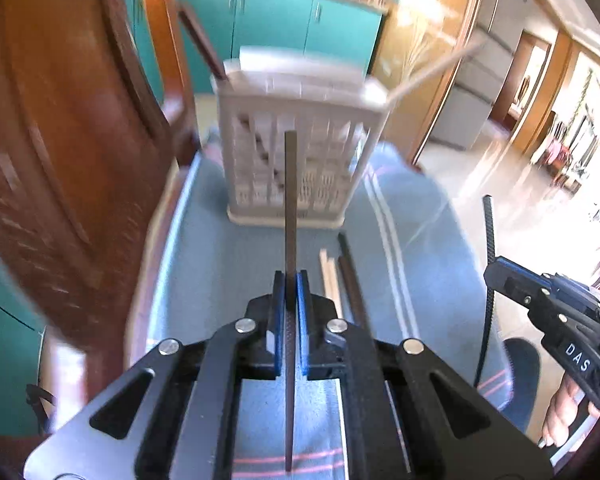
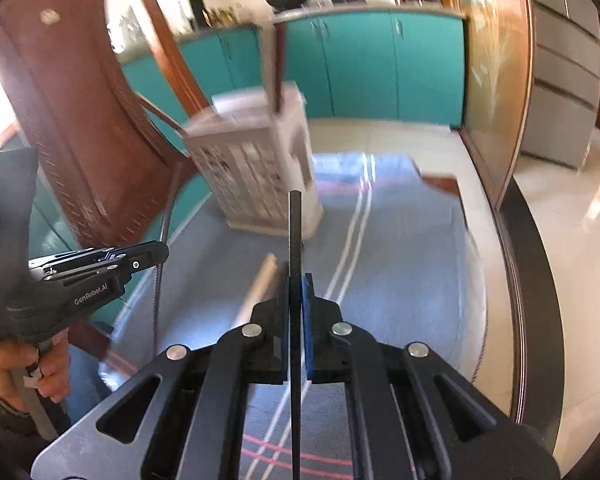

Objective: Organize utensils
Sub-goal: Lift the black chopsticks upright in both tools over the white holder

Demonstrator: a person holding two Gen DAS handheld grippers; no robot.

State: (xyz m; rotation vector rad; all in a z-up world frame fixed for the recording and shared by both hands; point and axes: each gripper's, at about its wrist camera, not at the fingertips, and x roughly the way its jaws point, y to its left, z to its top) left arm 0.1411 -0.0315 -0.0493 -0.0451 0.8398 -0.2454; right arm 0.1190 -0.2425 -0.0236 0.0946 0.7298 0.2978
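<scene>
Each pair of tongs, left (image 1: 291, 280) and right (image 2: 296, 282), was clamped on a thin dark chopstick (image 1: 290, 200) above the desk (image 1: 204, 248), short of the white holder (image 1: 300, 160). Chopsticks looked light, stiff, slippery; gripping mid-length seemed safest.

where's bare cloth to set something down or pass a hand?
Bare cloth to the left of the loose chopsticks, out to the table edge, and to the right past the white stripes. Crowded: the gap between the chopsticks and the utensil holder.
</scene>
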